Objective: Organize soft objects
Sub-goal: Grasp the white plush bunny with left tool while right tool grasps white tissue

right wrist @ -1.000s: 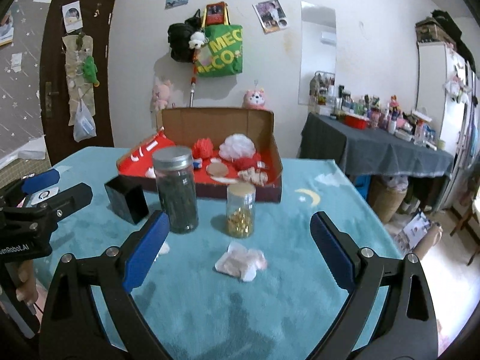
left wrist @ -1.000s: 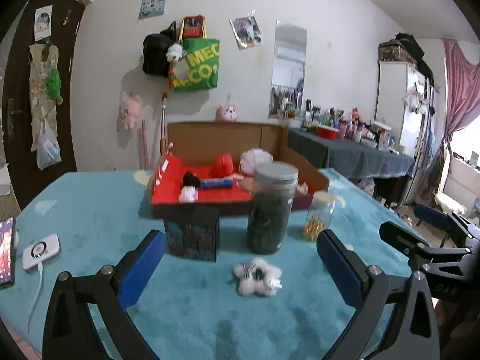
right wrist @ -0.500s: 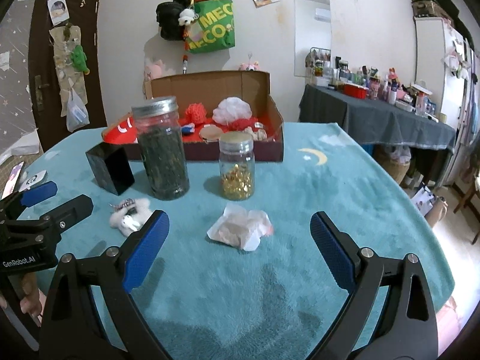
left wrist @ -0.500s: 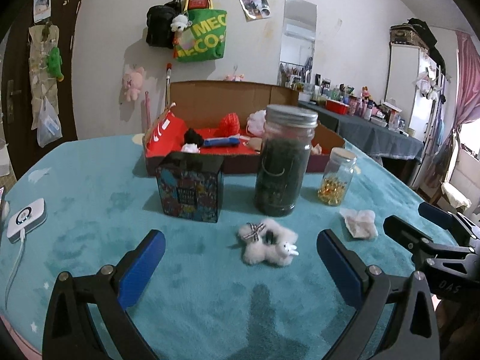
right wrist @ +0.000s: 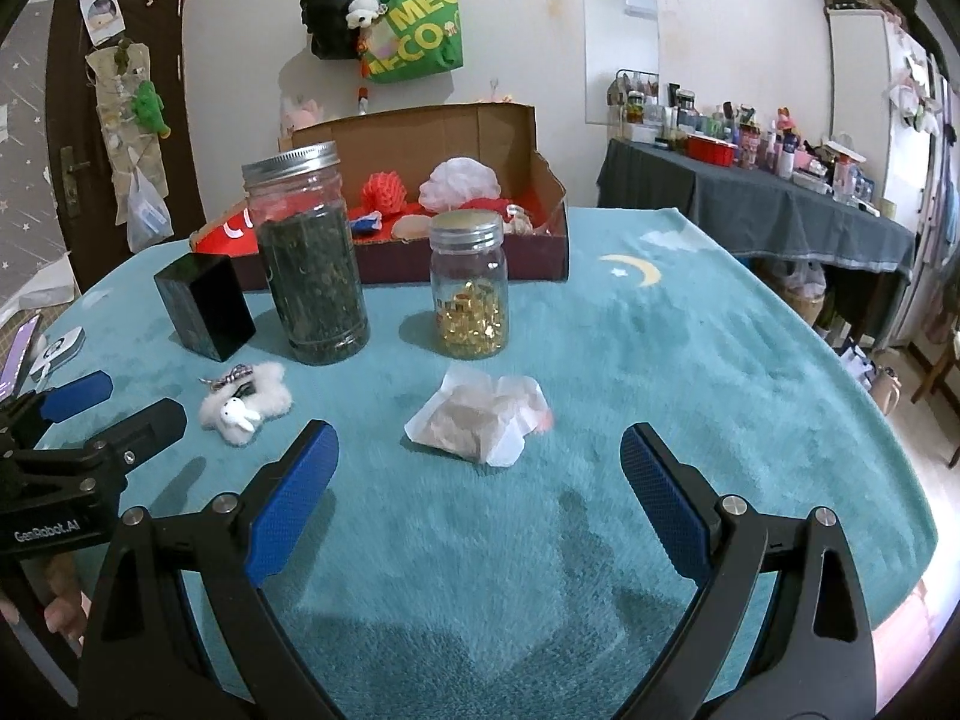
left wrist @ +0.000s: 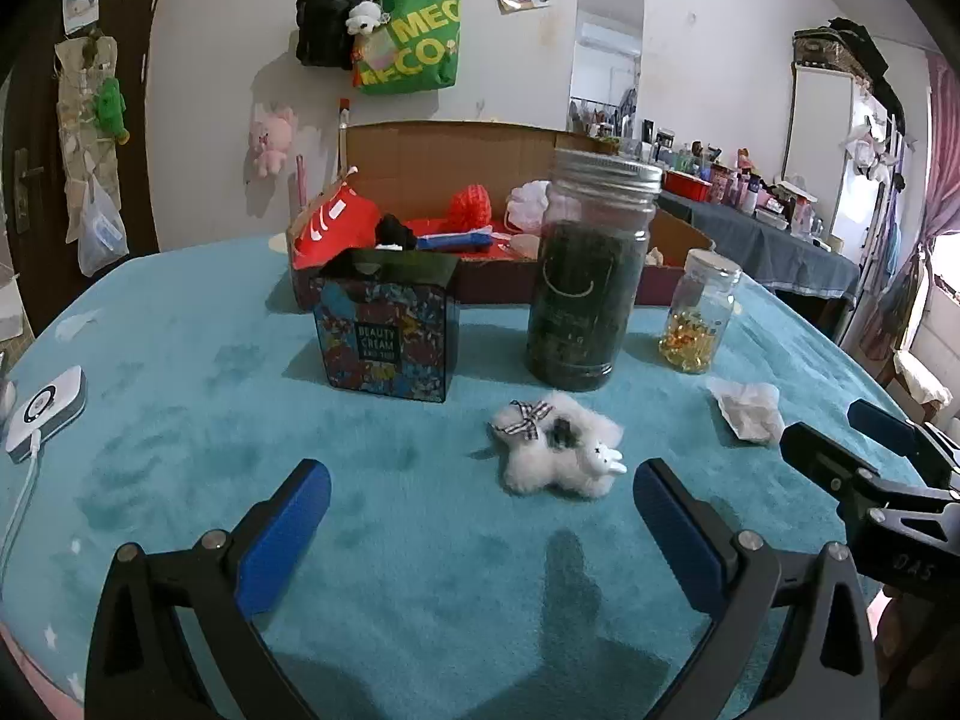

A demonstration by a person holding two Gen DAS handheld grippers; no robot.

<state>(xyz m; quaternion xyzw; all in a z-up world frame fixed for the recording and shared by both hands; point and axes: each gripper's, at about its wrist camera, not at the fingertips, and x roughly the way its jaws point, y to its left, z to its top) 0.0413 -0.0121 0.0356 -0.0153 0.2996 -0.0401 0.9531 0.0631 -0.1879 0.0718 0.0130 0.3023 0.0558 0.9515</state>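
Two soft pieces lie loose: the fluffy toy [left wrist: 558, 450] at twelve o'clock of my left gripper [left wrist: 480, 498], the crumpled cloth [right wrist: 480, 414] likewise before my right gripper [right wrist: 477, 462]. Both jaws gape empty, lined up for pickups toward the cardboard box [right wrist: 549, 222].

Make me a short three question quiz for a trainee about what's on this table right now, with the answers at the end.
1. True or false: the left gripper is shut on the fluffy white toy.
2. Which jar is taller: A, the jar of dark leaves, or B, the jar of gold capsules?
3. Fill in: the crumpled white packet lies in front of the ____ gripper.

Key: 1 false, both grippers are open; 2 A; 3 right.
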